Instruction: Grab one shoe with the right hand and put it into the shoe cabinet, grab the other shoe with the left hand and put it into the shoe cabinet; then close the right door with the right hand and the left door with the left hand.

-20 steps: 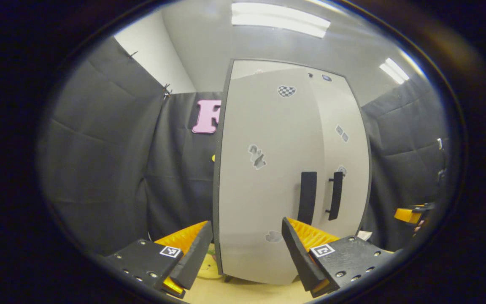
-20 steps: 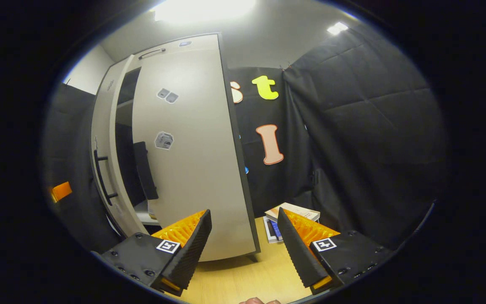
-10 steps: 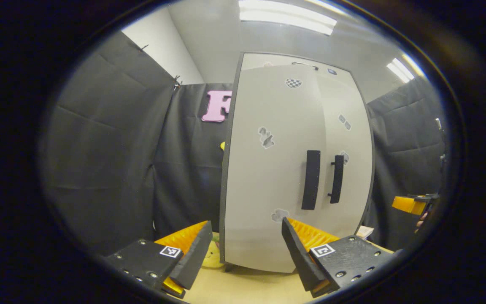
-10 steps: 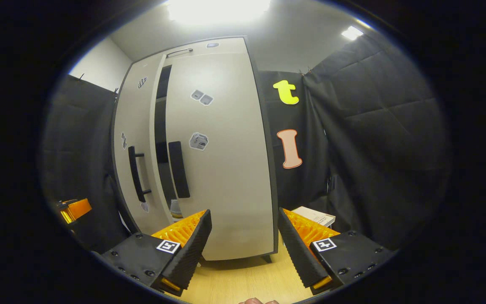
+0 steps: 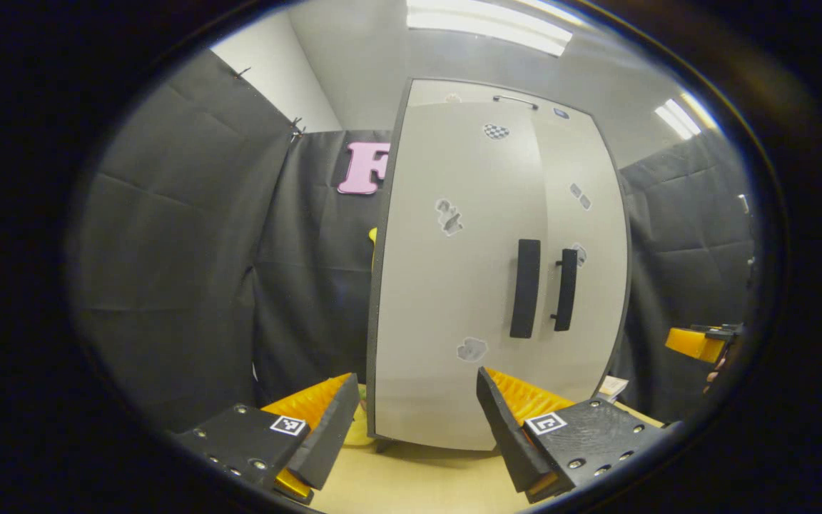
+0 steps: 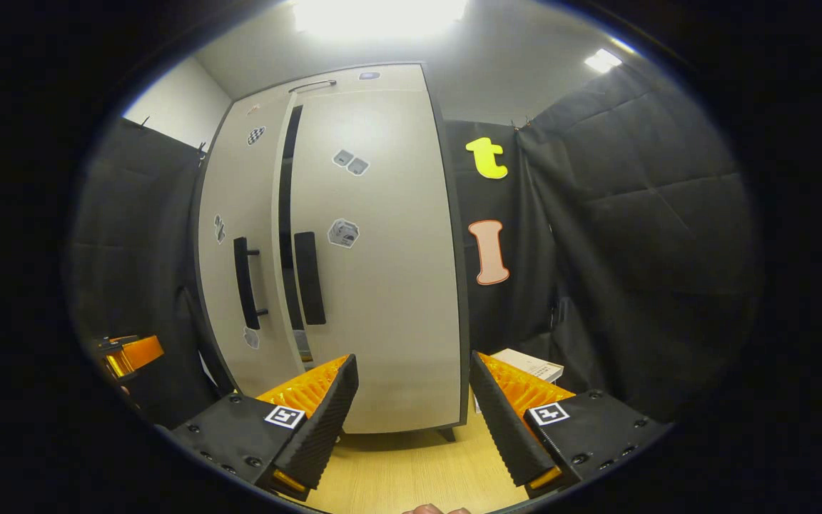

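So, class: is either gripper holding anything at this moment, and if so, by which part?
Nothing is held. The left gripper and right gripper are both open, with nothing between their fingers.

The pale grey shoe cabinet (image 6: pixel 375 300) stands upright on the wooden floor straight ahead of the spread right gripper (image 6: pixel 411 417), its right door (image 6: pixel 382 250) almost shut, leaving a dark slit beside the left door (image 6: pixel 240 214), both bearing black vertical handles.
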`<state>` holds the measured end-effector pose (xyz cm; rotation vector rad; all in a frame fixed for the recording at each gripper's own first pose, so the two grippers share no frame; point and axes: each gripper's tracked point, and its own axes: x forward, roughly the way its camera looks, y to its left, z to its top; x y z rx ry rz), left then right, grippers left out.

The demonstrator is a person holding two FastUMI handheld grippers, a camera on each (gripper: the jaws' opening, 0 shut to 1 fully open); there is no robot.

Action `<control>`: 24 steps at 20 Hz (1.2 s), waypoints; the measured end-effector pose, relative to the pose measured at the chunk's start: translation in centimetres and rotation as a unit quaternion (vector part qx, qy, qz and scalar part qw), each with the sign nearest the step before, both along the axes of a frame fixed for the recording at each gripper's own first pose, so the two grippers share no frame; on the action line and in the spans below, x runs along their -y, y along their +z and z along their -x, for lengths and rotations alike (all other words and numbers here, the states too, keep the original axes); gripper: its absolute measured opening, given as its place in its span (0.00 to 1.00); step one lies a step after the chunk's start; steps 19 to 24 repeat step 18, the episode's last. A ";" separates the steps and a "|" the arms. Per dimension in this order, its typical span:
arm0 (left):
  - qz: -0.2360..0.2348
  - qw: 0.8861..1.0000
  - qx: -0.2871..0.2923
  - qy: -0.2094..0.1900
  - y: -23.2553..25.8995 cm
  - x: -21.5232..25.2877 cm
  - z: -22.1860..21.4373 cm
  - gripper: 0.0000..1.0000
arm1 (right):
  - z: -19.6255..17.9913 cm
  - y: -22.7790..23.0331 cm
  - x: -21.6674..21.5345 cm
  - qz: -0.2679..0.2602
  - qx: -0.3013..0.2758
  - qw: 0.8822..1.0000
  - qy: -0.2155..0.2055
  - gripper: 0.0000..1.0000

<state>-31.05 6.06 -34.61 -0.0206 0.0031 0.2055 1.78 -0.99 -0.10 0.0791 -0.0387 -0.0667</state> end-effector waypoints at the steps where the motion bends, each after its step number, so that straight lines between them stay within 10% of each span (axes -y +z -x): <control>1: -0.001 1.000 0.001 -0.001 0.1 0.0 0.0 0.94 | 0.0 0.1 -0.1 0.002 0.002 1.000 -0.001 0.98; 24: -0.014 1.000 0.000 -0.008 -0.2 -0.2 -0.3 0.94 | -1.6 -0.3 -0.4 0.012 0.003 1.000 -0.013 0.92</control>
